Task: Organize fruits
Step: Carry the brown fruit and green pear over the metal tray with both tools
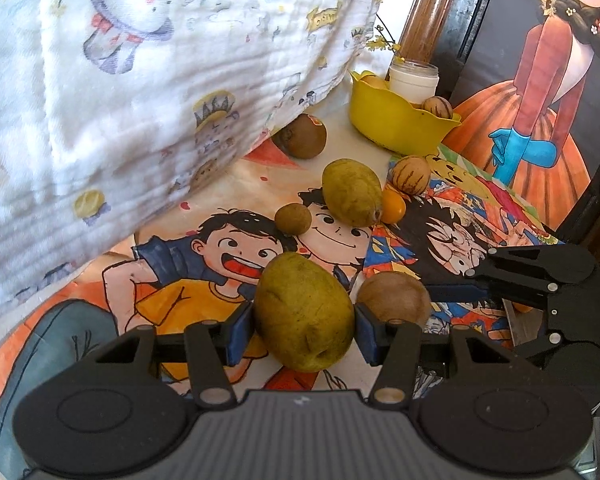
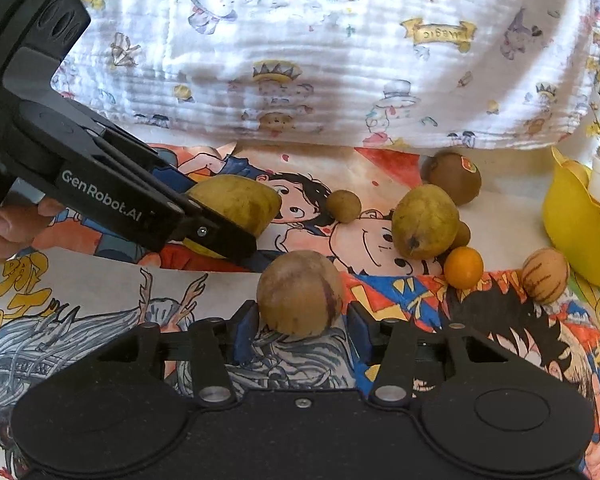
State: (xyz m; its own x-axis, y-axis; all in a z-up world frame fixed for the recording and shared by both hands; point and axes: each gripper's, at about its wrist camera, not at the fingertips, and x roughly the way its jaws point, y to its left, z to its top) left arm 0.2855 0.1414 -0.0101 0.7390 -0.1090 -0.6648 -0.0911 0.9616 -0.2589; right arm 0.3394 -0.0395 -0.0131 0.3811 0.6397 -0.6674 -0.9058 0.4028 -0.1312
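My left gripper (image 1: pixel 304 330) is shut on a green pear (image 1: pixel 304 312); it also shows in the right wrist view (image 2: pixel 236 204). My right gripper (image 2: pixel 298 330) is open, its blue pads either side of a round brown fruit (image 2: pixel 300 292), with a gap on the right side. A second pear (image 1: pixel 352 192), a small brown fruit (image 1: pixel 293 219), an orange kumquat (image 1: pixel 393 206), a striped fruit (image 1: pixel 411 174) and a kiwi (image 1: pixel 302 136) lie on the cartoon mat (image 1: pixel 220 216). A yellow bowl (image 1: pixel 384 120) holds more fruit at the back right.
A white printed cloth (image 1: pixel 140 80) hangs over the back left of the table. A white jar (image 1: pixel 414 80) stands behind the bowl. A poster of a girl (image 1: pixel 540 100) leans at the right.
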